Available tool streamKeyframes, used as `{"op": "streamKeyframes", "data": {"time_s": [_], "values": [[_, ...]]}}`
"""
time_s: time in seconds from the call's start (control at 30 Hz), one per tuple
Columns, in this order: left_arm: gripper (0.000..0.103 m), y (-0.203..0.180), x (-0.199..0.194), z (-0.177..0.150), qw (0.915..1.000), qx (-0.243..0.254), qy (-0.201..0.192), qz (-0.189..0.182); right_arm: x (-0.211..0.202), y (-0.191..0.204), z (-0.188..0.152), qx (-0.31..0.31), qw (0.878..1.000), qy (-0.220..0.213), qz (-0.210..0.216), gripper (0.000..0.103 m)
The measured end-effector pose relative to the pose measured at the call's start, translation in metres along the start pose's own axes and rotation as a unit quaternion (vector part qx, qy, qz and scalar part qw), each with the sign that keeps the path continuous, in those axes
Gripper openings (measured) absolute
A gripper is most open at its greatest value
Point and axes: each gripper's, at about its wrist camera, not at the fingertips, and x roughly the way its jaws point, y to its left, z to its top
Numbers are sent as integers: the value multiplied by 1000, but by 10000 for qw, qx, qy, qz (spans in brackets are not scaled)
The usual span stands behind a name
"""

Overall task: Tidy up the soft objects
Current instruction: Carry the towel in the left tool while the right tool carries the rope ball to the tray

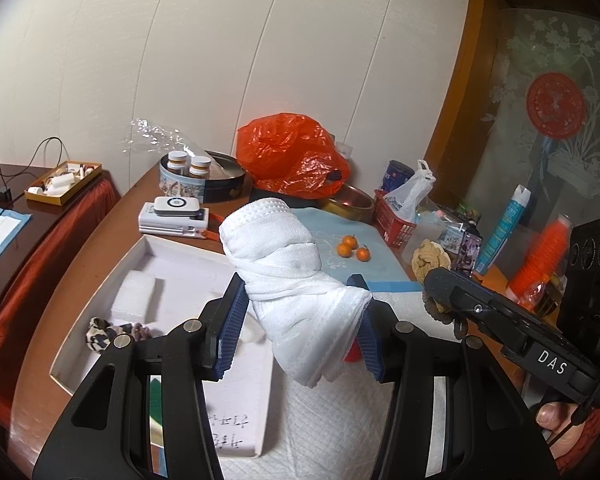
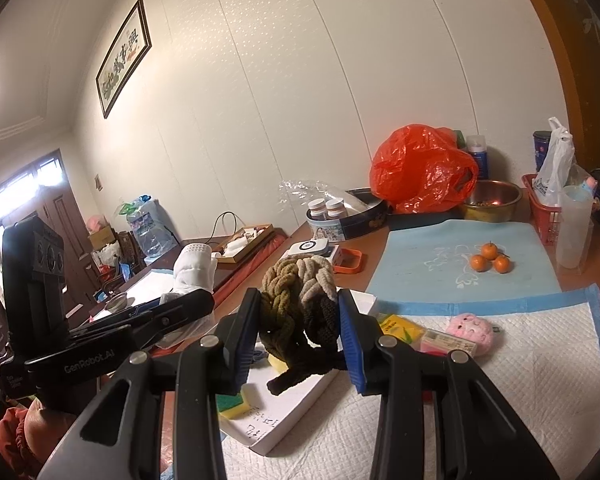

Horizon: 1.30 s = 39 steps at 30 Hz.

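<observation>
Left wrist view: left gripper clamps a rolled white cloth above a shallow white box holding a white foam block and a patterned scrunchie. Beyond, an orange bag and three tangerines.

Right wrist view: right gripper pinches a braided rope knot over the box's near corner, where a yellow sponge lies. A pink toy rests on the white pad.

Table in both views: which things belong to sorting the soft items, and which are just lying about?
Job:
- white cloth roll in left gripper
- braided rope in right gripper
- white box
- spotted scrunchie
- pink plush

Lying about:
- orange bag
- small oranges
- red basket
- round tin
</observation>
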Motion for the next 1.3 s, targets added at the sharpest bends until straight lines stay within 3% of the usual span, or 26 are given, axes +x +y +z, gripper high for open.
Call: {"op": "streamKeyframes", "data": {"time_s": [0.77, 1.13, 1.3], "values": [[50, 55, -15, 2, 9999, -27, 30, 160, 35, 38, -4, 54, 10000, 22, 52, 39], [50, 89, 9, 0, 9995, 91, 195, 231, 67, 47, 3, -22, 9998, 117, -164, 39], [50, 110, 33, -9, 9987, 80, 438, 264, 96, 47, -1, 154, 9987, 461, -127, 39]]}}
